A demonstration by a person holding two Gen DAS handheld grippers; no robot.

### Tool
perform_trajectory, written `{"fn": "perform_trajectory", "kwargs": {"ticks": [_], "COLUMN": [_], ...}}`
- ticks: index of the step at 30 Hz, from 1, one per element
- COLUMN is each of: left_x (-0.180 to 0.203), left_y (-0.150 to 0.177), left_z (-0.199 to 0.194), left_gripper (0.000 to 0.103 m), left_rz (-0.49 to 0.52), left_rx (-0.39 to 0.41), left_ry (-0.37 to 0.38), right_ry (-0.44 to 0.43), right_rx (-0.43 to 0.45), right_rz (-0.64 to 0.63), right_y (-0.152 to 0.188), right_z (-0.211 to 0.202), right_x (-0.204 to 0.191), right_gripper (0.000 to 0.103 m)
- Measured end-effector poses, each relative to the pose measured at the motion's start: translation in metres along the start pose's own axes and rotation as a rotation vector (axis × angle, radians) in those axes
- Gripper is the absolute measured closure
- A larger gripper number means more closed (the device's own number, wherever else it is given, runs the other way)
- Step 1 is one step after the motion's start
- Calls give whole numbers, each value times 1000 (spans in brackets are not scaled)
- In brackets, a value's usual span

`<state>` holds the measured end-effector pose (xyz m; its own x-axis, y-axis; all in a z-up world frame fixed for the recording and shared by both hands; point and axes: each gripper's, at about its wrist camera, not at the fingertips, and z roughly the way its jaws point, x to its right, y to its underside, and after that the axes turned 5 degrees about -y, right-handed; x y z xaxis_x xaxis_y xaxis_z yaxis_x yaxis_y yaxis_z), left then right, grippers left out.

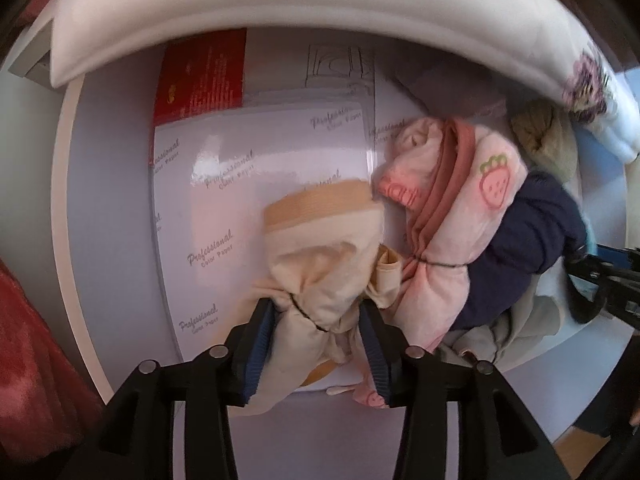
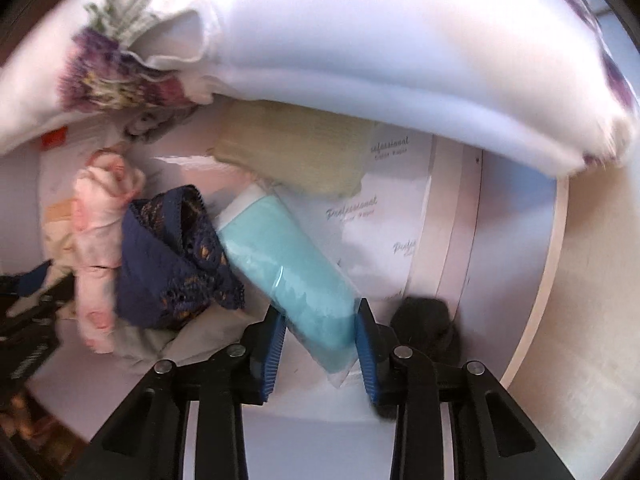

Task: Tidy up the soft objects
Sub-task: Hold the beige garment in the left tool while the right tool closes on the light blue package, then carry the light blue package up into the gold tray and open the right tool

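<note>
White drawer (image 1: 120, 208) — left claw (image 1: 320, 332) spread around one cream bundle (image 1: 320, 264), right claw (image 2: 320, 336) pinching one turquoise packet (image 2: 292, 264).

A white shelf (image 1: 72, 184) under daylight, wooden floor (image 1: 576, 450) below.

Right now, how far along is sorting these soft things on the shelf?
Done: nothing looks neatly placed yet; the pink strawberry bundle and navy lace garment lie heaped together. In hand: the left gripper straddles the tied cream bundle; the right gripper clamps the bagged turquoise cloth. Left: the olive cloth and the heap.
</note>
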<state>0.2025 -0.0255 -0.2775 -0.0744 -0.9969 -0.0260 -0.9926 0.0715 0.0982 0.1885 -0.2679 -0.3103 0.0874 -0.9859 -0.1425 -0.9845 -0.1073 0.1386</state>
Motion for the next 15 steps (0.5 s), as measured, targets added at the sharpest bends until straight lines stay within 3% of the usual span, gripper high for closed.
{"fn": "perform_trajectory", "kwargs": {"ticks": [6, 9, 15], "left_x": [6, 6, -6], "left_y": [2, 2, 5], "left_z": [3, 2, 3], "left_gripper": [58, 60, 62], "left_rz": [13, 6, -16], "left_rx": [-1, -1, -8], "left_ry": [-16, -8, 16], "right_ry": [-100, -82, -138], "right_rx": [7, 20, 97], "right_rz": [37, 21, 55], "right_y": [25, 36, 46], "right_z": [-25, -31, -60], "right_x": [0, -1, 7], "right_gripper": [76, 77, 78]}}
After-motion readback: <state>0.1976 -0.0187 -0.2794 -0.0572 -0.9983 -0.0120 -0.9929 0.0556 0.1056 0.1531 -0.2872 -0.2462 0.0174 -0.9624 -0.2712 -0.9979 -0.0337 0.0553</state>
